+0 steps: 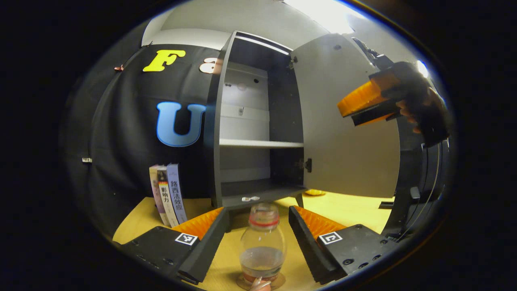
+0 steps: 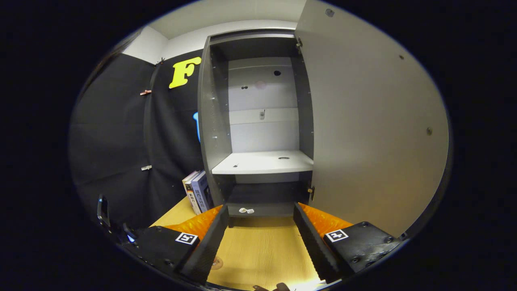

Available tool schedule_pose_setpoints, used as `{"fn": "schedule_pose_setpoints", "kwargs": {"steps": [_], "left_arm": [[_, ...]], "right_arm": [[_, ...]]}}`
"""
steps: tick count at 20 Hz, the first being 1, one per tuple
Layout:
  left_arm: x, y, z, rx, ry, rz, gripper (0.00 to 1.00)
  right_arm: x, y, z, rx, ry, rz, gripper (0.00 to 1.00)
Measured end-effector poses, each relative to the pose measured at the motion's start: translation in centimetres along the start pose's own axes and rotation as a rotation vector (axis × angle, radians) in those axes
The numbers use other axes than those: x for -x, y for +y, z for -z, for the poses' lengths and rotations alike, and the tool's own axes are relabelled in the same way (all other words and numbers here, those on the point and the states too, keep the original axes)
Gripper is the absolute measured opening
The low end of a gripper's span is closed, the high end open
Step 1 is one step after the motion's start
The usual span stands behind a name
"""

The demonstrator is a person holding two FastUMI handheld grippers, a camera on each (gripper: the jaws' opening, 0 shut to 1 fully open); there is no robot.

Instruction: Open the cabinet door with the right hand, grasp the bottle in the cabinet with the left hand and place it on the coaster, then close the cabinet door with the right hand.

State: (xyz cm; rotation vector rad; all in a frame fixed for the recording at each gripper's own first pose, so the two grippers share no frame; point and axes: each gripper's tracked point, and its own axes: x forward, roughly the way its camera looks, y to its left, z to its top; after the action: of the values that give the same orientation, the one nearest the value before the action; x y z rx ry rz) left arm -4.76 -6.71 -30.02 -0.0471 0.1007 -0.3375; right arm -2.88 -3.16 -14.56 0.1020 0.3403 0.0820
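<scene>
— Where's the bottle [image 1: 262,242]?
— Upright on the coaster [image 1: 278,281], between the spread left gripper [image 1: 258,238], untouched; coaster mostly hidden.
— Right gripper [image 2: 261,242]?
— Spread, empty, facing the open cabinet door [image 2: 371,133].

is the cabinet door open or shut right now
Open. The cabinet door is swung wide to the right, so the bare shelf and dark interior show in both views.

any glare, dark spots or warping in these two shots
Left gripper view: the ceiling light is blown out, the cabinet's edges bow from fisheye, and the bottle stays sharp on its coaster. Right gripper view: the open door is evenly lit, the lower compartment is in shadow, and glare hits the table at the bottom edge.
</scene>
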Motion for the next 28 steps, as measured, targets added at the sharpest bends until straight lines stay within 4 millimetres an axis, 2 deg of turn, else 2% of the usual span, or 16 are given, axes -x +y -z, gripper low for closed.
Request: {"fn": "schedule_pose_setpoints", "kwargs": {"steps": [4,8,10,11,12,14,16,17,18,19,21,22,24,26,27,28], "left_arm": [[0.3,-1.7,-8.0,-0.008,-0.042,0.092,0.93],[-0.6,-3.6,-13.3,0.061,-0.015,0.193,0.93],[-1.6,-5.0,-15.3,0.101,-0.002,0.231,0.94],[-2.3,-5.6,-16.0,0.101,0.004,0.238,0.95],[-3.1,-6.2,-16.5,0.094,0.007,0.240,0.92],[-4.6,-8.2,-17.1,0.085,0.003,0.264,0.94],[-5.8,-10.0,-17.6,0.081,-0.022,0.259,0.92],[-6.6,-11.0,-17.5,0.077,-0.017,0.243,0.95],[-7.3,-11.9,-17.3,0.076,-0.012,0.219,0.92],[-7.8,-12.9,-17.3,0.084,-0.015,0.200,0.95],[-9.1,-15.1,-17.3,0.117,-0.019,0.175,0.92],[-9.5,-15.8,-17.4,0.130,-0.020,0.158,0.95],[-10.1,-16.7,-17.8,0.127,-0.029,0.114,0.95],[-10.5,-16.9,-18.1,0.104,-0.037,0.069,0.95],[-10.6,-16.9,-18.2,0.095,-0.038,0.052,0.92],[-10.7,-16.9,-18.0,0.090,-0.032,0.042,0.95]], "right_arm": [[2.5,-0.6,-3.0,0.008,-0.034,0.055,0.99],[6.5,-1.9,-6.1,-0.005,-0.101,0.109,0.99],[9.0,-4.2,-7.7,-0.001,-0.141,0.167,1.00],[10.7,-5.8,-8.3,0.002,-0.154,0.211,0.98],[12.2,-7.6,-8.9,0.006,-0.170,0.255,0.98],[15.0,-11.3,-9.9,0.009,-0.201,0.325,1.00],[16.8,-14.9,-10.6,0.004,-0.229,0.365,0.97],[17.1,-16.8,-11.0,-0.005,-0.238,0.373,0.97],[17.1,-18.4,-11.2,-0.019,-0.238,0.363,0.94],[17.2,-19.7,-11.5,-0.030,-0.244,0.347,0.97],[16.0,-21.9,-12.3,-0.042,-0.267,0.300,0.97],[15.3,-22.6,-12.6,-0.044,-0.272,0.272,0.98],[13.5,-23.1,-12.6,-0.043,-0.265,0.198,0.98],[11.9,-22.6,-12.6,-0.040,-0.248,0.118,0.97],[10.5,-22.6,-12.6,-0.029,-0.241,0.088,0.97],[9.9,-22.5,-12.6,-0.031,-0.230,0.061,0.96]]}}
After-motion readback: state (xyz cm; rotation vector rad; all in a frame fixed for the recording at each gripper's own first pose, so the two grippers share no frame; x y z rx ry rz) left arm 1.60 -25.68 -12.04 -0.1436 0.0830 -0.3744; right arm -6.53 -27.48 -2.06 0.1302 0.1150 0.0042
